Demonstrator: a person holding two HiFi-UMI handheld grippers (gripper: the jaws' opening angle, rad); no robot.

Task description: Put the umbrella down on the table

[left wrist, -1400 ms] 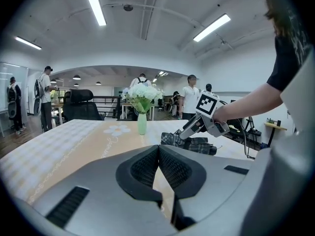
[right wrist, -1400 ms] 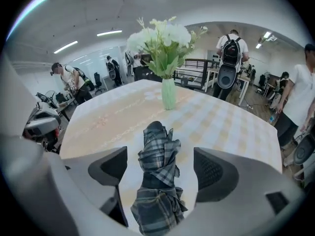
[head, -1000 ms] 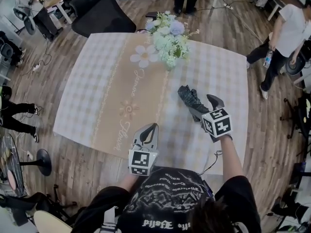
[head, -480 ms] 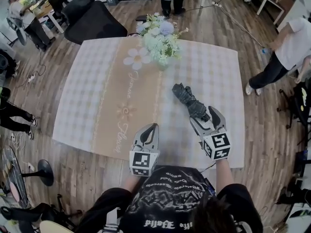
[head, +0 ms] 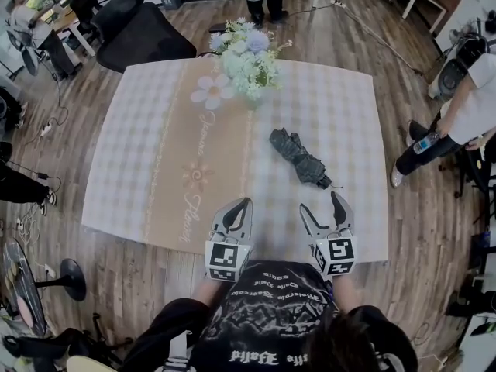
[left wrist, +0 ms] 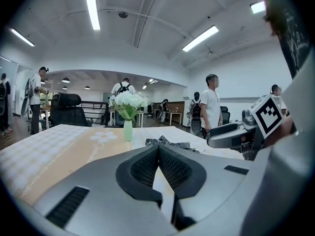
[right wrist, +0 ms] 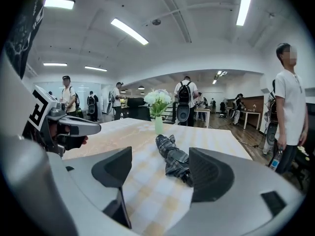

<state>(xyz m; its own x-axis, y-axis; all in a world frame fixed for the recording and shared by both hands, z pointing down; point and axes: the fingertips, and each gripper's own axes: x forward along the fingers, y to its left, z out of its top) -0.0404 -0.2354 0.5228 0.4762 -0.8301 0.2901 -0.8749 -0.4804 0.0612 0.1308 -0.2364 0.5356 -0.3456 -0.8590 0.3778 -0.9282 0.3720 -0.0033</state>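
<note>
The folded dark plaid umbrella (head: 298,157) lies flat on the checked tablecloth (head: 139,153), right of the middle, with nothing touching it. My right gripper (head: 320,202) hovers over the table's near edge, a short way back from the umbrella's handle end, its jaws wide apart and empty. The right gripper view shows the umbrella (right wrist: 173,160) on the cloth beyond the open jaws (right wrist: 160,156). My left gripper (head: 244,202) hangs beside it at the near edge, its pads (left wrist: 147,166) pressed together on nothing. The umbrella (left wrist: 167,143) is visible past them.
A vase of white and blue flowers (head: 244,53) stands at the table's far middle. A black office chair (head: 147,25) sits behind the far left corner. A person (head: 465,115) stands right of the table, and others stand farther off.
My right gripper has drawn back from the umbrella's handle end towards the near table edge. The umbrella stays lying on the cloth. The left gripper has held its place.
</note>
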